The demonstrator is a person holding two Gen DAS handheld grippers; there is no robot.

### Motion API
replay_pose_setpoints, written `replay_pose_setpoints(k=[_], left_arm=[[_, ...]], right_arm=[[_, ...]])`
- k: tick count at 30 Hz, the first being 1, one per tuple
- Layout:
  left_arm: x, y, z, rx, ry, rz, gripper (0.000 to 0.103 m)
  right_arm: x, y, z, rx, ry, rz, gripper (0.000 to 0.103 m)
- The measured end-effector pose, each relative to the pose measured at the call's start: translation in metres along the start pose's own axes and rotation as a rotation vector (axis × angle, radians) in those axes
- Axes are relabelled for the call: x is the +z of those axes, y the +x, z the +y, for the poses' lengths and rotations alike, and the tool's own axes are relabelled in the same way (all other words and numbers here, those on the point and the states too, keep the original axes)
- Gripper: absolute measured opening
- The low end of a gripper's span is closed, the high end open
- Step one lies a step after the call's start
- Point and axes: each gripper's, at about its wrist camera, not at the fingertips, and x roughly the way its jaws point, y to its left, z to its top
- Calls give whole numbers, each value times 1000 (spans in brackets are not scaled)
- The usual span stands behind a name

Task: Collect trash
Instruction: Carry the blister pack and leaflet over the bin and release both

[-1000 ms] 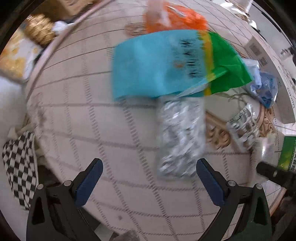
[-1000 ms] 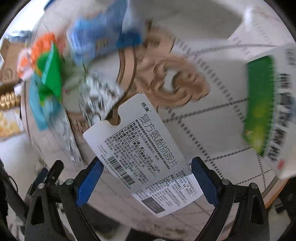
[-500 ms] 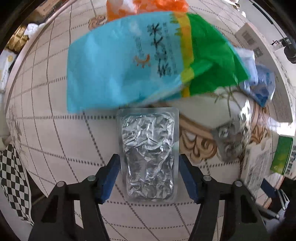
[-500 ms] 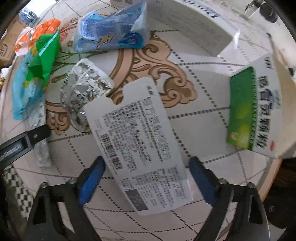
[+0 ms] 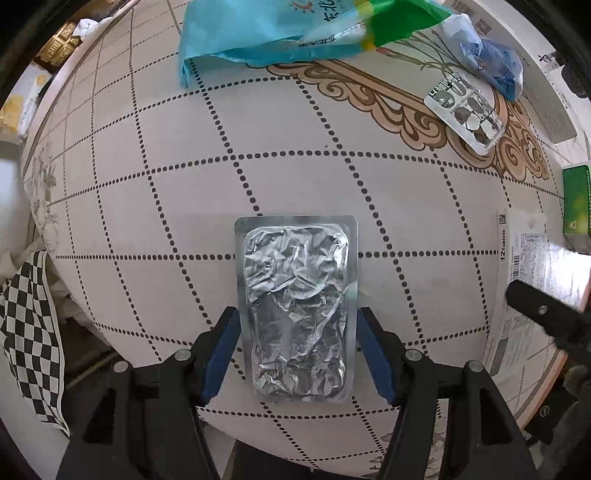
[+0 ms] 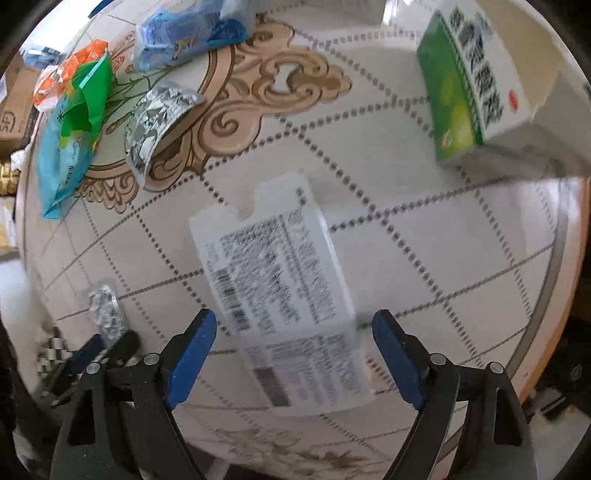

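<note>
Round patterned tabletop carries the trash. Nearest, the left gripper clamps a crumpled foil blister pack. Right of it, the right gripper, jaws opening, straddles a flattened white carton, seemingly without contact. Beyond lies a blue-green wrapper.

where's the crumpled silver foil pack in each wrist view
Left wrist: the foil pack lies bottom centre, between the left gripper's blue pads, which touch its long edges.
Right wrist: only its end shows, far lower left, beside the left gripper's dark fingers.
Shared landmark: the teal and green bag, top centre and upper left.
</note>
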Motion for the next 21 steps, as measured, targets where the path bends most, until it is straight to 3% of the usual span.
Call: replay_pose_setpoints(k=[6, 8, 13, 15, 21], left_arm=[[-3, -4, -7, 15, 24, -27, 62], [-13, -9, -1, 8, 27, -33, 61], [-35, -20, 0, -1, 54, -66, 61], [-41, -28, 2, -2, 63, -91, 61], [-73, -67, 21, -39, 94, -191, 61]], right_arm=[[-22, 2, 43, -148, -73, -82, 87], [-33, -1, 50, -144, -64, -109, 77], [-81, 5, 78, -140, -57, -105, 77], [-78, 1, 74, -133, -54, -112, 77], [-143, -16, 90, -89, -3, -169, 77]])
